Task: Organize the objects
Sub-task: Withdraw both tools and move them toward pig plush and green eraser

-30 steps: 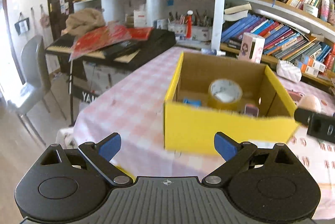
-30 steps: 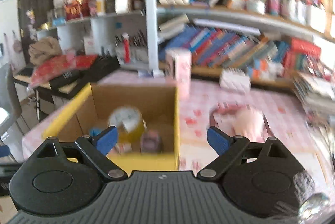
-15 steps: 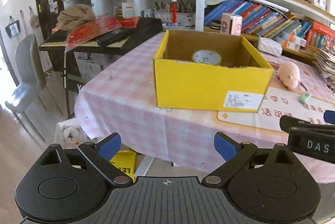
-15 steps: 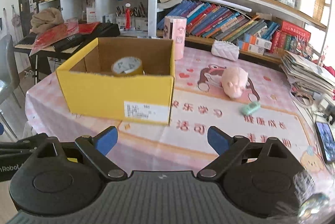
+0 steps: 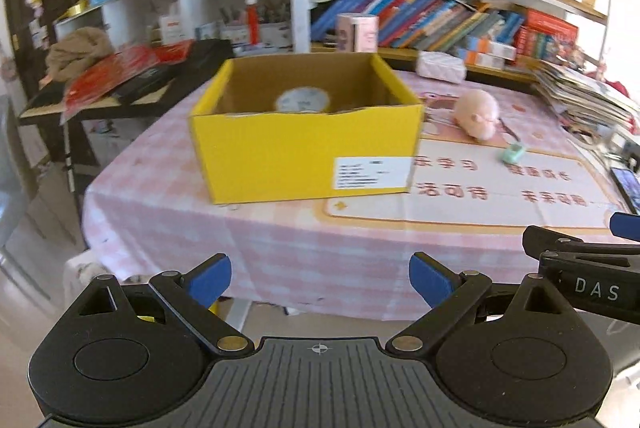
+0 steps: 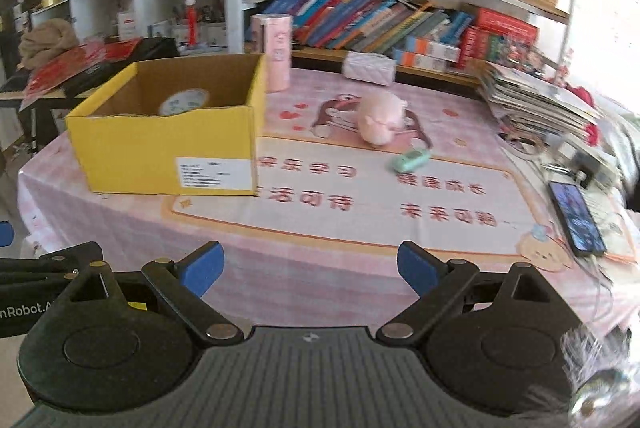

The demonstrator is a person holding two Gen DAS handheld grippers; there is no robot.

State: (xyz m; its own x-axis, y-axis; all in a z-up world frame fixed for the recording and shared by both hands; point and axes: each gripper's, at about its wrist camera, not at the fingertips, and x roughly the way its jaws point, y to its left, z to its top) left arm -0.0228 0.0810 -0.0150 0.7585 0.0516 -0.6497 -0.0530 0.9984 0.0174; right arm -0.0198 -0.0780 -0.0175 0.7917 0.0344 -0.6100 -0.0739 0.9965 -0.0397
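Note:
A yellow cardboard box (image 5: 304,156) (image 6: 168,152) stands open-topped on the pink checked table, with a roll of tape (image 5: 302,100) (image 6: 183,101) inside it. Right of the box lie a pink pig toy (image 5: 478,113) (image 6: 380,118) and a small mint-green object (image 5: 512,153) (image 6: 410,160) on a printed mat. My left gripper (image 5: 320,278) is open and empty, off the table's near edge in front of the box. My right gripper (image 6: 310,266) is open and empty too, near the table's front edge, well short of the toys.
A pink cylinder (image 6: 272,50) and a white quilted pouch (image 6: 370,67) stand behind the box. A phone (image 6: 576,216) with cables and a stack of magazines (image 6: 532,100) lie at the right. Bookshelves (image 6: 400,20) rise behind; a keyboard stand (image 5: 132,76) is at the left.
Both grippers have drawn back from the box toward the table's near edge. The box now looks smaller and farther off, and the whole mat has come into view. Both stayed open.

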